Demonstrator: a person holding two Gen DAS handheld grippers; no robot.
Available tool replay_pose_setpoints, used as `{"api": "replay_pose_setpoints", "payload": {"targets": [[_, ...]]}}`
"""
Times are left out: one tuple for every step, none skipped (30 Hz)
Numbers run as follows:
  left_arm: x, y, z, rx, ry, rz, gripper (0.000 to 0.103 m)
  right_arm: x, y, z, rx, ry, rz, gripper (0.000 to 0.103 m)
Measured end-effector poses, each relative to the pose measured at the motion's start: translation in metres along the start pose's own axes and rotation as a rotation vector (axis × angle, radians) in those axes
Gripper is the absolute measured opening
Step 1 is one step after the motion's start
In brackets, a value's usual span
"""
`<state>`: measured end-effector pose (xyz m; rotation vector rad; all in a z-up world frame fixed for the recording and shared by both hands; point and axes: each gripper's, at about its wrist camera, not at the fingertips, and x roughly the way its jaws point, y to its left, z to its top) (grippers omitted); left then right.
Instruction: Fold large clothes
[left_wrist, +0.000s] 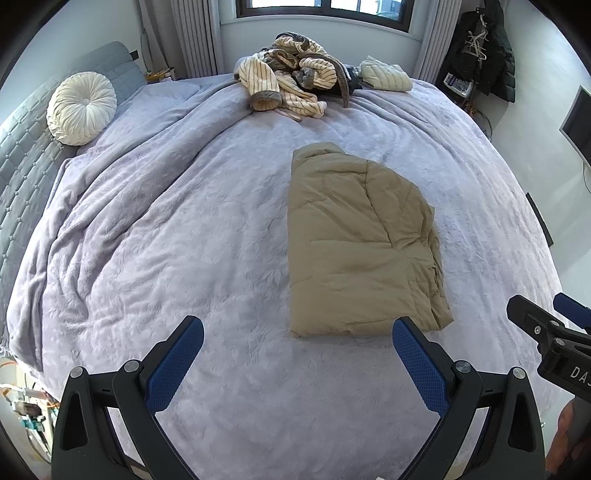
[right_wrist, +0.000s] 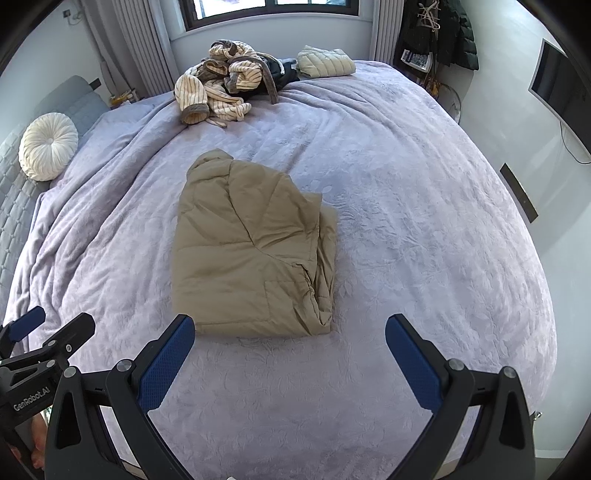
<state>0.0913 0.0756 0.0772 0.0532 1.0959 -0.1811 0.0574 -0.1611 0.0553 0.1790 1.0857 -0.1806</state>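
Observation:
A tan padded jacket lies folded into a compact block on the lilac bed cover; it also shows in the right wrist view. My left gripper is open and empty, held above the cover just in front of the jacket's near edge. My right gripper is open and empty, also just in front of the jacket's near edge. Each gripper shows at the edge of the other's view: the right one and the left one.
A heap of striped cream and grey clothes lies at the far side of the bed, next to a folded pale quilted garment. A round white cushion leans on the grey headboard at left. Dark coats hang at far right.

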Motion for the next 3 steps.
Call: {"api": "replay_pose_setpoints", "payload": {"targets": [[0.0003, -0.0016, 0.0005, -0.001, 0.001, 0.0, 0.102, 0.0001, -0.0001, 0.0, 0.0, 0.0, 0.0, 0.103], [0.0002, -0.0011, 0.0002, -0.001, 0.002, 0.0, 0.102, -0.0001, -0.0001, 0.0, 0.0, 0.001, 0.0, 0.103], [0.0, -0.0012, -0.0001, -0.002, 0.003, 0.001, 0.102, 0.0001, -0.0003, 0.0001, 0.0, 0.001, 0.001, 0.103]]}}
